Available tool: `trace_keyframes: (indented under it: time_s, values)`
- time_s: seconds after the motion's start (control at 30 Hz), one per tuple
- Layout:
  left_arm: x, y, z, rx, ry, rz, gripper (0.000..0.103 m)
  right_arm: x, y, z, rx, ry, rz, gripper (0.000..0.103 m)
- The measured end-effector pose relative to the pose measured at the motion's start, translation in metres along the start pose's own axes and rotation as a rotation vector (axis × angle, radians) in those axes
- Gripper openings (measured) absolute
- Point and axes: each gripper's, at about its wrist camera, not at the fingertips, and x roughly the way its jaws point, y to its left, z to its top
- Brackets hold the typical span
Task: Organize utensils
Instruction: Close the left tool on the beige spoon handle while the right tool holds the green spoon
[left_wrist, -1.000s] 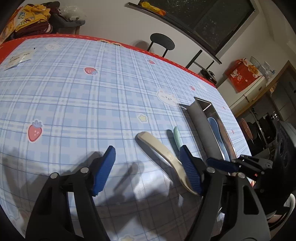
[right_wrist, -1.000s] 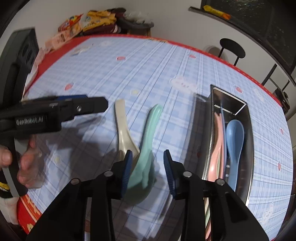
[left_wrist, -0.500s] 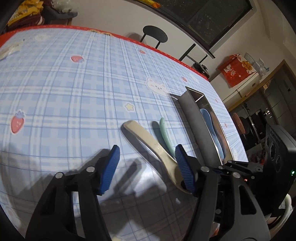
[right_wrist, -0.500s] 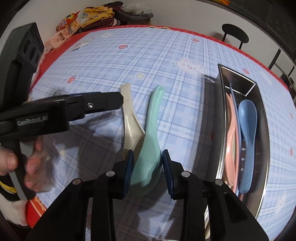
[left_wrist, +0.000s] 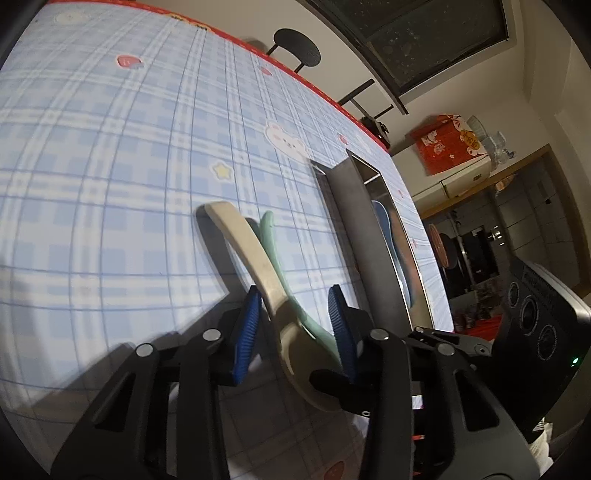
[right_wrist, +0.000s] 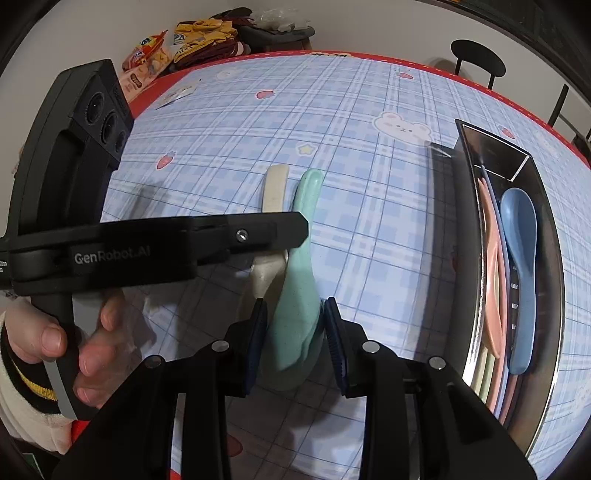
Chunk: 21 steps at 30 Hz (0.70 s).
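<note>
A beige spoon and a green spoon lie side by side on the blue plaid tablecloth. My left gripper has come low over them and its jaws are closing. The beige spoon's neck stands between the blue pads, with a gap still showing on the right side. In the right wrist view a finger of that gripper crosses the beige spoon. My right gripper is shut on the green spoon's bowl end. To the right, a steel tray holds a blue spoon and a pink one.
The tray's near wall stands just right of both spoons. A hand holds the left gripper's grip. Snack packets sit at the far table edge, and a black chair stands beyond it. A red box rests on a cabinet.
My left gripper has sunk and shifted over the beige spoon, and its jaws have narrowed around it. The right gripper stays on the green spoon, tilted a little.
</note>
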Motion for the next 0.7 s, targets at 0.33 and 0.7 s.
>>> trace_keyframes:
  time_s: [0.33, 0.7]
  values:
    - [0.002, 0.01, -0.001, -0.022, 0.007, 0.009, 0.016, 0.0, -0.003, -0.002, 0.009, -0.001, 0.007, 0.031]
    - [0.003, 0.0, -0.002, 0.05, 0.003, 0.069, 0.018, -0.005, -0.013, -0.002, -0.002, -0.01, -0.052, 0.03]
